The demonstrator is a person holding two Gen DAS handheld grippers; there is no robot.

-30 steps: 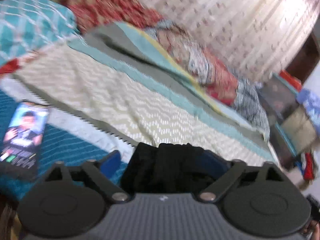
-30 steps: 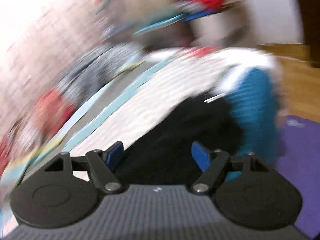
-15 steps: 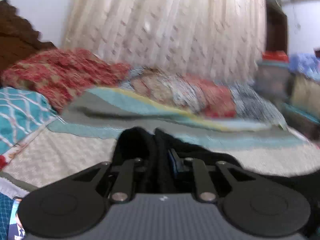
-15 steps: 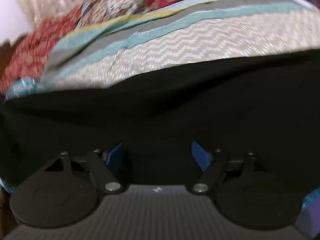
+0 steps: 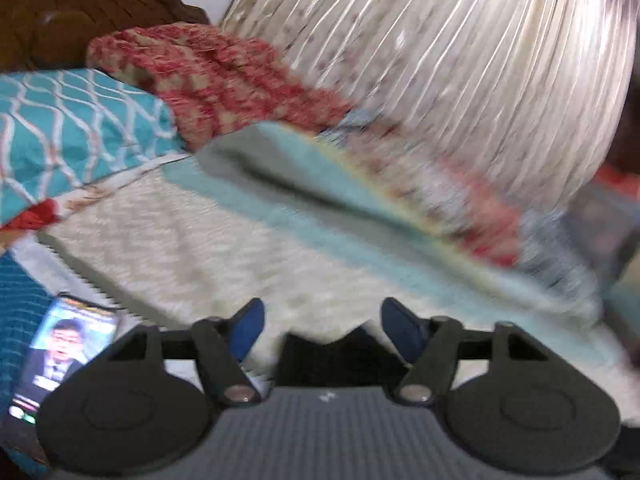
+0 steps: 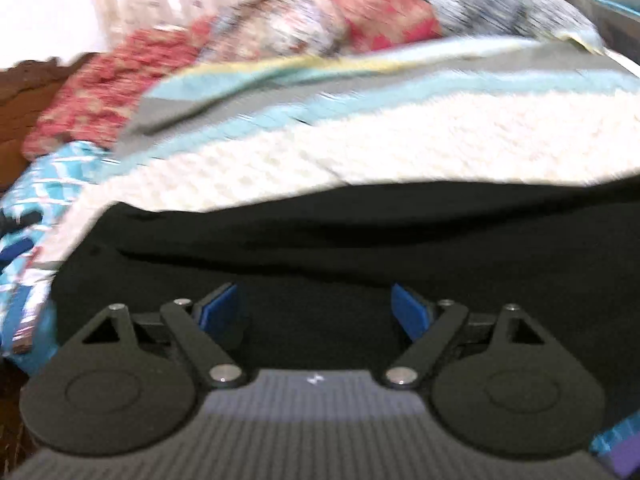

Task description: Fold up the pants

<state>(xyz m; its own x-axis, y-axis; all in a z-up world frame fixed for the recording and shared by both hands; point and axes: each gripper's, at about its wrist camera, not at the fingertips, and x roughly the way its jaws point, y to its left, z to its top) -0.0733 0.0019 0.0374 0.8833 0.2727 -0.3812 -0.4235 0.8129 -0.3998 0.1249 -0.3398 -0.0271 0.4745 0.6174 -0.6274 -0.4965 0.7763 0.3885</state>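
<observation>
Grippers, two, both spread and holding nothing; pants, one pair, black, lying on the bed.

Left gripper (image 5: 322, 326): jaws wide, a scrap of the pants (image 5: 340, 354) just below and between them, not pinched. Right gripper (image 6: 316, 308): jaws wide, hovering over the pants (image 6: 360, 240), which sprawl across the blanket (image 6: 440, 136). Cloth looks soft, light and limp, creased along its far edge; likely to sag and slip unless pinched at a hem or waistband corner, one per gripper. Phone (image 5: 60, 348) lies at left, clear of the cloth.
</observation>
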